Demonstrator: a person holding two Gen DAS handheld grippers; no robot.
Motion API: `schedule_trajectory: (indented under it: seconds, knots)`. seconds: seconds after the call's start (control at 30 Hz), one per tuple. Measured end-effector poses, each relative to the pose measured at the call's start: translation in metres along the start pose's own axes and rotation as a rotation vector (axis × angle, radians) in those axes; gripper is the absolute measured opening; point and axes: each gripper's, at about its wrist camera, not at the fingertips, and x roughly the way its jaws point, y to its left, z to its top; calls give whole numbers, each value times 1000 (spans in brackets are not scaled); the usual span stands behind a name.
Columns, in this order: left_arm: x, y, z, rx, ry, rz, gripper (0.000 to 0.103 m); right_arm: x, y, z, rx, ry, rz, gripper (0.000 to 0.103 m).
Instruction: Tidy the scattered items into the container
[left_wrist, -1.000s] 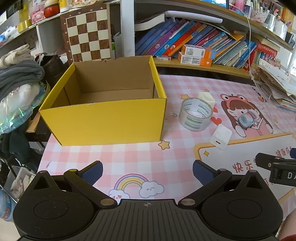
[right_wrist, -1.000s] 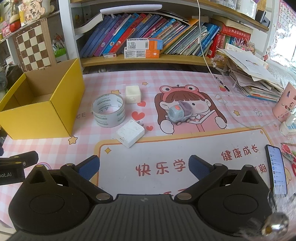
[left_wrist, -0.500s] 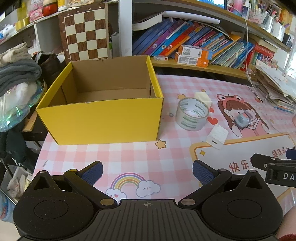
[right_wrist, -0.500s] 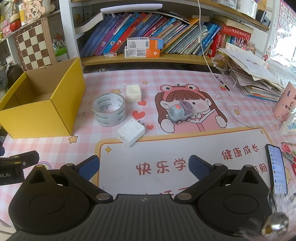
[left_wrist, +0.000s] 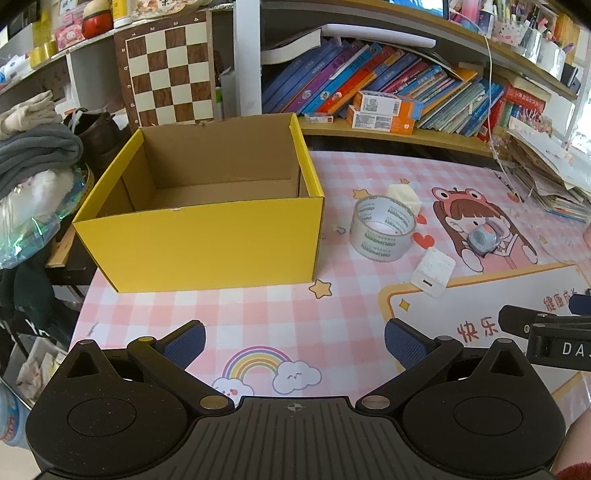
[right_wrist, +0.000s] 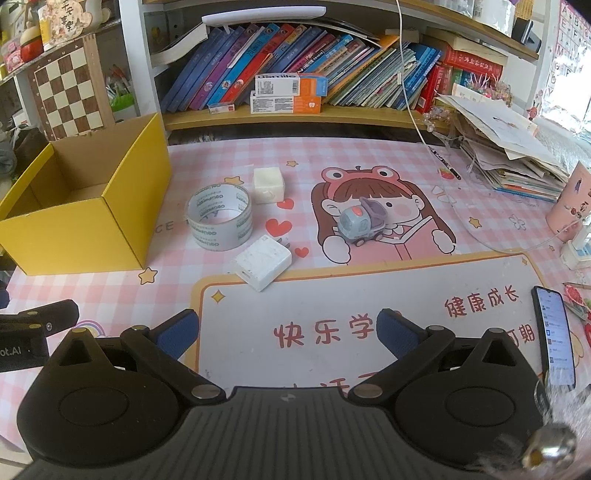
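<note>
An empty yellow cardboard box (left_wrist: 207, 243) (right_wrist: 74, 229) stands at the left of the pink table mat. To its right lie a roll of clear tape (left_wrist: 382, 229) (right_wrist: 220, 216), a cream cube (left_wrist: 404, 194) (right_wrist: 268, 184), a white flat charger block (left_wrist: 434, 271) (right_wrist: 263, 266) and a small grey toy car (left_wrist: 482, 238) (right_wrist: 360, 223). My left gripper (left_wrist: 293, 338) is open, low over the mat in front of the box. My right gripper (right_wrist: 286, 332) is open too, hovering near the charger block, holding nothing.
A shelf of books (right_wrist: 295, 85) runs along the back. A chessboard (left_wrist: 168, 77) leans behind the box. Stacked papers (right_wrist: 509, 155) and a pink cup (right_wrist: 570, 205) sit at the right, a phone (right_wrist: 556, 332) near the front right. Clothes (left_wrist: 33, 155) pile left of the table.
The left gripper view has shifted slightly, so the box and items sit a little further left. The right gripper has crept slightly closer to the items. Both stay open.
</note>
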Motion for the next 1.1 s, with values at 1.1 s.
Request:
schedule_trajectory:
  seconds: [1.1]
  knots:
    - [2,4,-1,-9,12,-18,103,2,2,-1,10,18,11,103]
